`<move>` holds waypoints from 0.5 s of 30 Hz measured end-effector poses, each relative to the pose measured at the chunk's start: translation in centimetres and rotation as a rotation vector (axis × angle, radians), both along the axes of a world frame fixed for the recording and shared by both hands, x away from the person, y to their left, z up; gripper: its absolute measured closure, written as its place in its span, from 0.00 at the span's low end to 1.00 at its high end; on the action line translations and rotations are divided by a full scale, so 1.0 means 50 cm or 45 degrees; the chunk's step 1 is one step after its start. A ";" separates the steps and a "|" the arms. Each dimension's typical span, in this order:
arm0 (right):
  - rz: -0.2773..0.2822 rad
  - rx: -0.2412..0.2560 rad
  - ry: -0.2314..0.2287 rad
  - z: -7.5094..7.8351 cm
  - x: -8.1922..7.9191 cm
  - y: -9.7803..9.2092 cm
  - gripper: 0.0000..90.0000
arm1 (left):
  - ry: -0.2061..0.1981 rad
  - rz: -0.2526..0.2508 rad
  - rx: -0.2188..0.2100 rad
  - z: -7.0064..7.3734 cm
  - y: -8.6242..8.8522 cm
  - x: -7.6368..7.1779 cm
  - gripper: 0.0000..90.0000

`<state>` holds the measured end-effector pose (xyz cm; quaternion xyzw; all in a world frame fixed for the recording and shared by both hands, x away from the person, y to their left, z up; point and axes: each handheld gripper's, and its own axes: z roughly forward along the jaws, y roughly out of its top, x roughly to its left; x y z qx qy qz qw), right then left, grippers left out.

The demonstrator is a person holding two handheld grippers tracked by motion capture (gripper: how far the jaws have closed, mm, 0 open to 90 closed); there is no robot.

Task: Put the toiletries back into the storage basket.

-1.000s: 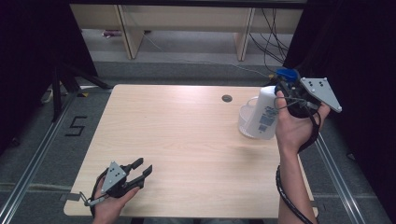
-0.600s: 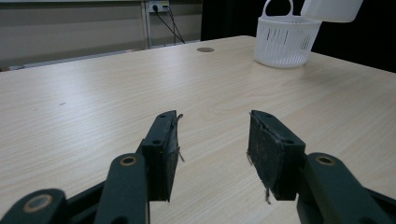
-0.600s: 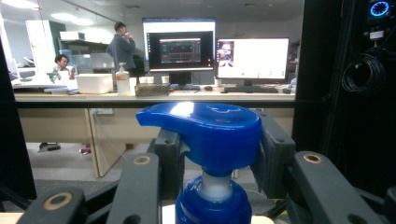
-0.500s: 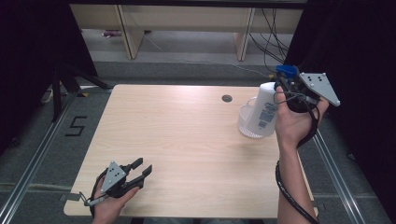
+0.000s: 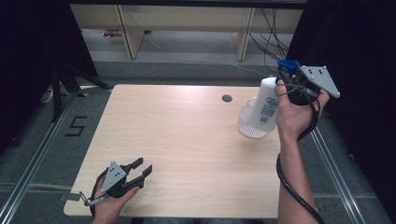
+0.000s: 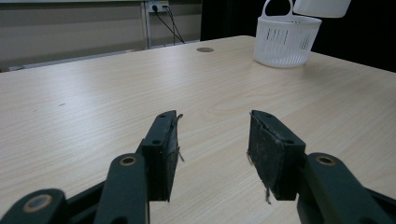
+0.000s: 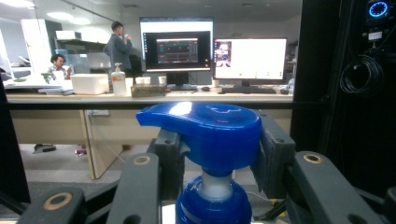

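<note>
Fingers point(image 5: 286, 78) of right gripper clamped on blue pump head point(image 5: 287, 65) of white plastic pump bottle point(image 5: 264, 106), held raised and tilted above small white plastic perforated basket point(image 5: 250, 127) near far right edge of pale wooden surface point(image 5: 187, 140); left gripper point(image 5: 140, 170) low at near left corner, spread wide, empty. From left gripper view: fingers point(image 6: 163, 154) wide apart over bare wood, basket point(image 6: 285, 42) far off, bottle base point(image 6: 322, 7) above it. From right gripper view: fingers point(image 7: 275, 154) pressed on both sides of pump head point(image 7: 205, 128).

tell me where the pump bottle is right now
In the high view the pump bottle hangs at the table's far right, gripped by the right gripper, over the white basket.
</note>
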<state>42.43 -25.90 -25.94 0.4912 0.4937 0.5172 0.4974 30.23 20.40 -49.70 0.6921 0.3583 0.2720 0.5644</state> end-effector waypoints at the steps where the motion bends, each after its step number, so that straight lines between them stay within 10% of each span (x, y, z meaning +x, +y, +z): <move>1: -0.002 0.005 0.009 0.001 0.003 0.000 0.66 | -0.003 -0.001 0.001 0.000 0.000 0.000 0.58; 15: -0.004 0.000 0.010 0.009 0.042 -0.016 0.67 | 0.004 0.001 0.002 -0.001 -0.001 -0.001 0.58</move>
